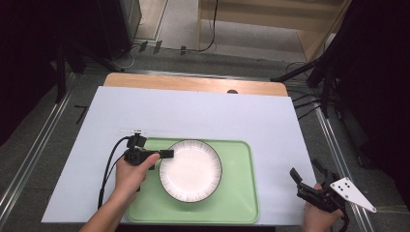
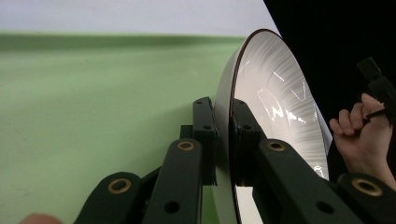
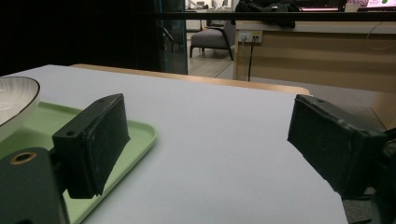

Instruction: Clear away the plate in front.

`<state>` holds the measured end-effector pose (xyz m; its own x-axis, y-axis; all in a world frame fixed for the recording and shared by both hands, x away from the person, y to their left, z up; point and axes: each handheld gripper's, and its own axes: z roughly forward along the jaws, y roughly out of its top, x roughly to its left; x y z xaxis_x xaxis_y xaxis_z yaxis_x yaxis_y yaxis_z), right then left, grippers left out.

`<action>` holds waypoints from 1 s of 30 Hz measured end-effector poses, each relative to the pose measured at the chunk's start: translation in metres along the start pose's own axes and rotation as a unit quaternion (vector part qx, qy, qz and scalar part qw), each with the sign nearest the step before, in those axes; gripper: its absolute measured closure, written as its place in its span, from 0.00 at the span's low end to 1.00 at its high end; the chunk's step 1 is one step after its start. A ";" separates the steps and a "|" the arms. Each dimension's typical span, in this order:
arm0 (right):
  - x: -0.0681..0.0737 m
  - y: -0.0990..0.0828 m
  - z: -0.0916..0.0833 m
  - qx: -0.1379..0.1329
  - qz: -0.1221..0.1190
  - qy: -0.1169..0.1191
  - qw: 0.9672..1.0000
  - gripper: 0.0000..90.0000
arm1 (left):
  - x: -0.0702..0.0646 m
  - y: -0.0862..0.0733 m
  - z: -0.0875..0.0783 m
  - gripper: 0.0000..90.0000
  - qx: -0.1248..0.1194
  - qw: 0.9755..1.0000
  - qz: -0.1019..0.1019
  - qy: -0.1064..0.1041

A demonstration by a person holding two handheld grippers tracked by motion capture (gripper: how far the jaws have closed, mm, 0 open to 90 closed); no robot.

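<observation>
A white plate (image 1: 190, 170) with a thin dark rim rests on the green tray (image 1: 237, 203) near the table's front. My left gripper (image 1: 167, 154) is turned on its side and shut on the plate's left rim; in the left gripper view the rim of the plate (image 2: 275, 93) runs between my two pads, which press on it from both sides. My right gripper (image 1: 306, 171) is held at the front right corner of the table, its jaws wide apart with nothing between them. In the right gripper view the plate (image 3: 14, 100) and tray (image 3: 135, 135) lie off to the left.
A pale sheet (image 1: 193, 116) covers the wooden table (image 1: 193, 83). Black stands and cables (image 1: 309, 72) stand on the floor behind and beside the table. A hand (image 2: 364, 135) with the other gripper is seen past the plate.
</observation>
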<state>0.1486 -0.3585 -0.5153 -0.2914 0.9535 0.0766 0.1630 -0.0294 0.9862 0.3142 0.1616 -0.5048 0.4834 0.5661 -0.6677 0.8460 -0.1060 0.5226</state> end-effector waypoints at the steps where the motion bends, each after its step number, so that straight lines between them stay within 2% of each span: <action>1: 0.000 0.000 0.000 0.000 0.000 0.000 1.000 0.14 | 0.000 -0.001 0.001 0.93 0.005 1.000 0.000 -0.001; 7: 0.000 0.000 0.001 0.001 -0.002 0.001 1.000 0.14 | -0.002 -0.005 0.009 0.92 0.021 1.000 0.001 -0.002; 13: 0.000 0.000 0.000 0.001 0.000 0.001 1.000 0.14 | 0.000 -0.010 0.012 0.92 0.027 1.000 -0.003 -0.001; 22: 0.000 0.000 0.001 0.001 -0.002 0.001 1.000 0.14 | 0.007 -0.011 0.014 0.93 0.030 0.999 -0.013 0.010; 30: 0.000 0.000 0.001 0.001 -0.003 0.002 1.000 0.14 | 0.006 -0.011 0.016 0.93 0.031 0.999 -0.006 0.025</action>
<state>0.1496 -0.3580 -0.5160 -0.2958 0.9526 0.0704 0.1634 -0.0221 0.9863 0.3114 0.1531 -0.5235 0.4634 0.6068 -0.6458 0.8643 -0.1488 0.4804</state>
